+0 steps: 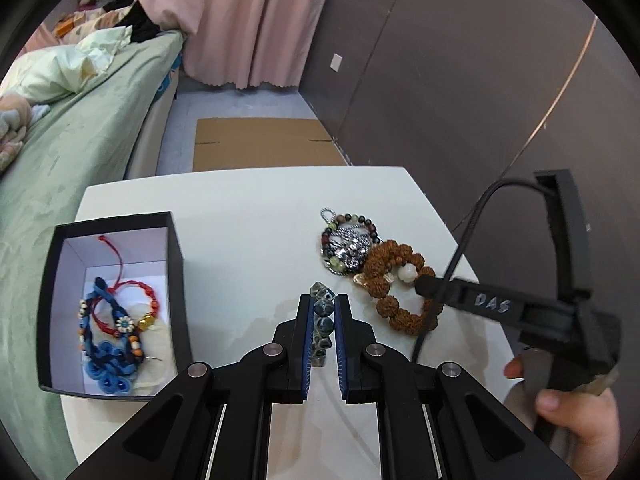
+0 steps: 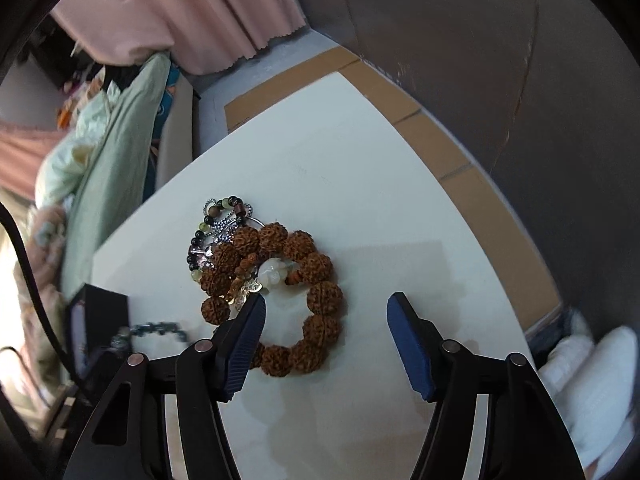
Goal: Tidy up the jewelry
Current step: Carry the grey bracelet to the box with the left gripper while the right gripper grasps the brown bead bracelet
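Observation:
My left gripper (image 1: pixel 323 304) is shut on a dark blue-green stone bead bracelet (image 1: pixel 322 320) over the white table (image 1: pixel 248 240). A black box (image 1: pixel 176 248) at the left holds red cord and blue knotted bracelets (image 1: pixel 110 332). A brown rudraksha bead bracelet (image 1: pixel 400 288) with a white bead lies on the table, overlapping a mixed-bead bracelet with silver charm (image 1: pixel 348 244). My right gripper (image 2: pixel 326 304) is open, its left finger over the brown bracelet (image 2: pixel 316 300). The right gripper also shows in the left wrist view (image 1: pixel 428 285). The mixed-bead bracelet (image 2: pixel 216 224) lies behind it.
A bed with green sheet (image 1: pixel 60 152) stands left of the table. Flat cardboard (image 1: pixel 264 144) lies on the floor beyond the table. A pink curtain (image 1: pixel 248 20) and a dark wall (image 1: pixel 460 80) are behind.

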Motion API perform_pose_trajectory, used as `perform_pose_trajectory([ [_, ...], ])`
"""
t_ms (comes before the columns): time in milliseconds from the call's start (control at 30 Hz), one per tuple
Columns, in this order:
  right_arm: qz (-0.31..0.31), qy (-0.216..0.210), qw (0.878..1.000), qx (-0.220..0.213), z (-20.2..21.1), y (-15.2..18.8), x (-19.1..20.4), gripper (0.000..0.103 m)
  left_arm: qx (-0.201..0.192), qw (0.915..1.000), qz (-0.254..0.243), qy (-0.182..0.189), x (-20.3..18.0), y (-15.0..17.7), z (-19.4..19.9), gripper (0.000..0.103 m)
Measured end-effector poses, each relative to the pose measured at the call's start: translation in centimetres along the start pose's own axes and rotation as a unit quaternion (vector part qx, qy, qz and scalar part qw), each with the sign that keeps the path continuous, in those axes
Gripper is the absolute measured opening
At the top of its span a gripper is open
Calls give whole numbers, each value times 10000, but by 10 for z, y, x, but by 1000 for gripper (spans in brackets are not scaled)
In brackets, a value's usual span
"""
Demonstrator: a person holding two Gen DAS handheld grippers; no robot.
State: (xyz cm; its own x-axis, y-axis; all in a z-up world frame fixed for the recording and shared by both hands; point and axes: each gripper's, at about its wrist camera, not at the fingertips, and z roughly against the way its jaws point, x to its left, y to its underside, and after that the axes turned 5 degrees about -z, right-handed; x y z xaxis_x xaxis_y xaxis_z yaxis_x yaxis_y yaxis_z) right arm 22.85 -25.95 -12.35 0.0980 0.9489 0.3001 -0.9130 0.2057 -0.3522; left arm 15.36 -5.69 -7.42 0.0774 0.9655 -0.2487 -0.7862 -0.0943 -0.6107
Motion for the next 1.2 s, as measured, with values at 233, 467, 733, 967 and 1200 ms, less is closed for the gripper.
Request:
perform_pose_trajectory([
  [233,447,479,9977,-151,-5,1,15,53,-185,9997,150,-76,16,-4,15,10],
  [467,610,364,9974,-72,3,6,21,21,-351,9990,255,-79,28,-7,32,10],
  [733,553,-225,9975,-369,34,10,29,21,-632,9972,355,-183,43,-10,55,10],
  [967,555,-642,9948,-565,47,12,46,21,-712,9959,450,-320,59,-12,63,10],
  [1200,541,-961,9914,-708,54,14,60,21,-707,9944,653,-446,78,-10,66,10],
])
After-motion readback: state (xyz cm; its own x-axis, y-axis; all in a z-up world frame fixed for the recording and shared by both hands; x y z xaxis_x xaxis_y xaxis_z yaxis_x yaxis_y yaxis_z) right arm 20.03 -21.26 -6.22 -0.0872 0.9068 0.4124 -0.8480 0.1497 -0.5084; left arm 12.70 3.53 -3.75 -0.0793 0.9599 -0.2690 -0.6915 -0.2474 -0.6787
